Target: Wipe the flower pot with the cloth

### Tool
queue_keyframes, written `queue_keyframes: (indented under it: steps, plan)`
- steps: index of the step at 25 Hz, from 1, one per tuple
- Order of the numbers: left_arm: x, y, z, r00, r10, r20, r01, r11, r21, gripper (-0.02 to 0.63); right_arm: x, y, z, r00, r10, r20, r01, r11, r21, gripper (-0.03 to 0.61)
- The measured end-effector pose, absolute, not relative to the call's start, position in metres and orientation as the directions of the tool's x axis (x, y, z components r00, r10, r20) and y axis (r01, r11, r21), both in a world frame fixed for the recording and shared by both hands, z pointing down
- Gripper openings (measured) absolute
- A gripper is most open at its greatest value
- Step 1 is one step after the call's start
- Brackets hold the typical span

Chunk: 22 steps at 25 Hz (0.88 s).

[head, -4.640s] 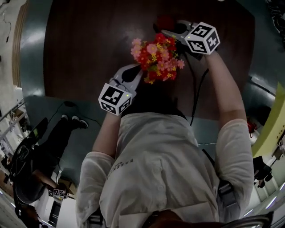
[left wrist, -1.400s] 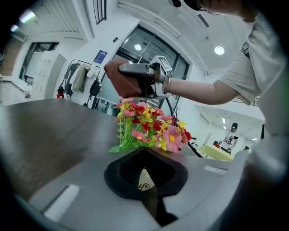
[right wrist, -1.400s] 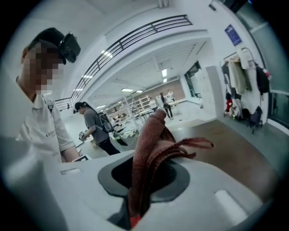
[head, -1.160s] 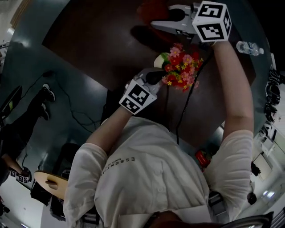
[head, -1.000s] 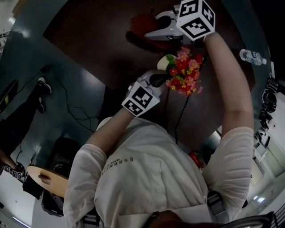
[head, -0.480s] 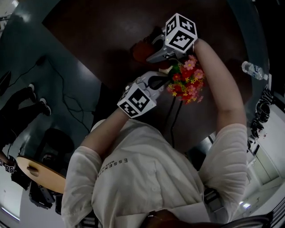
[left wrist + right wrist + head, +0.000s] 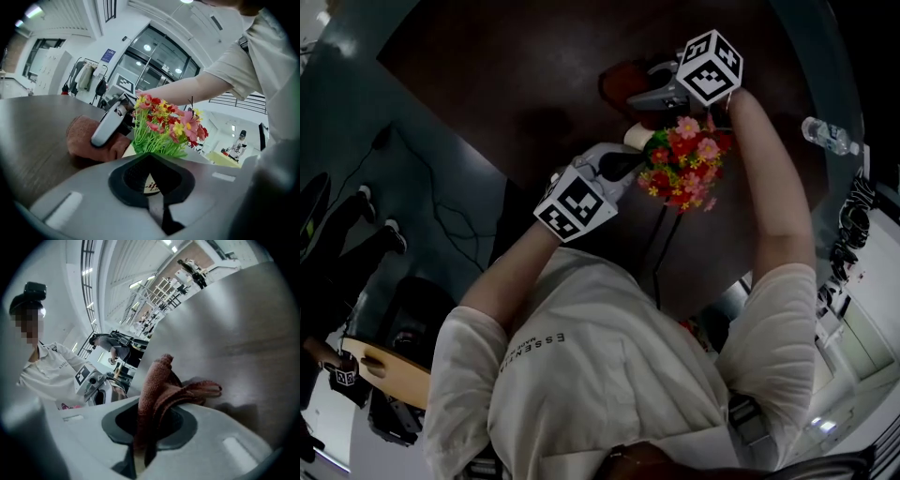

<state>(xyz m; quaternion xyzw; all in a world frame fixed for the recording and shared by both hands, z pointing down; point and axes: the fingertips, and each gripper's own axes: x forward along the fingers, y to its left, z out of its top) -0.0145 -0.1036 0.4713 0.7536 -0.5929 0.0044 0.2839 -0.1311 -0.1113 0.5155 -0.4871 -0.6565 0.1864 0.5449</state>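
Left gripper view alone shows the left gripper (image 7: pixel 151 160) clenched on the cream printed flower pot (image 7: pixel 150 183), its red, pink and yellow blooms (image 7: pixel 164 123) rising above the jaws. Head view sets the pot's axis base-left, blooms-right. In the right gripper view the right gripper (image 7: pixel 150 414) pinches the rust-red terry cloth (image 7: pixel 157 380) — lying on the dark wooden table (image 7: pixel 243 324), just beside the pot.

Cloth (image 7: pixel 157 380) was rough terry weave. Table (image 7: pixel 516 84) showed matt, dark wood grain. Flower pot (image 7: pixel 634 138) appeared smooth-surfaced.
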Motion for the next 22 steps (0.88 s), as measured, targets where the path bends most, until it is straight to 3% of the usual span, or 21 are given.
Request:
queue_keyframes:
  steps: [7,11,16,19,22]
  plan:
    - [-0.012,-0.108,0.474,0.334,-0.868,0.369,-0.893,-0.165,0.42,0.014,-0.125,-0.139,0.519,0.002,0.796,0.605,0.451,0.539,-0.711,0.052]
    - [-0.015,-0.108,0.471,0.356,-0.857,0.373,-0.884,-0.179,0.432,0.014,-0.144,-0.112,0.494,-0.046,0.852,0.522,0.516,0.468,-0.718,0.052]
    - [-0.012,-0.109,0.473,0.366,-0.844,0.393,-0.888,-0.189,0.42,0.014,-0.136,-0.074,0.488,0.071,0.916,0.395,0.477,0.316,-0.82,0.052]
    - [-0.01,-0.108,0.475,0.366,-0.835,0.411,-0.889,-0.183,0.419,0.014,-0.12,-0.073,0.505,0.155,0.892,0.425,0.448,0.32,-0.835,0.052]
    - [-0.011,-0.108,0.473,0.356,-0.837,0.415,-0.894,-0.176,0.412,0.014,-0.121,-0.086,0.514,0.119,0.879,0.461,0.437,0.37,-0.82,0.052]
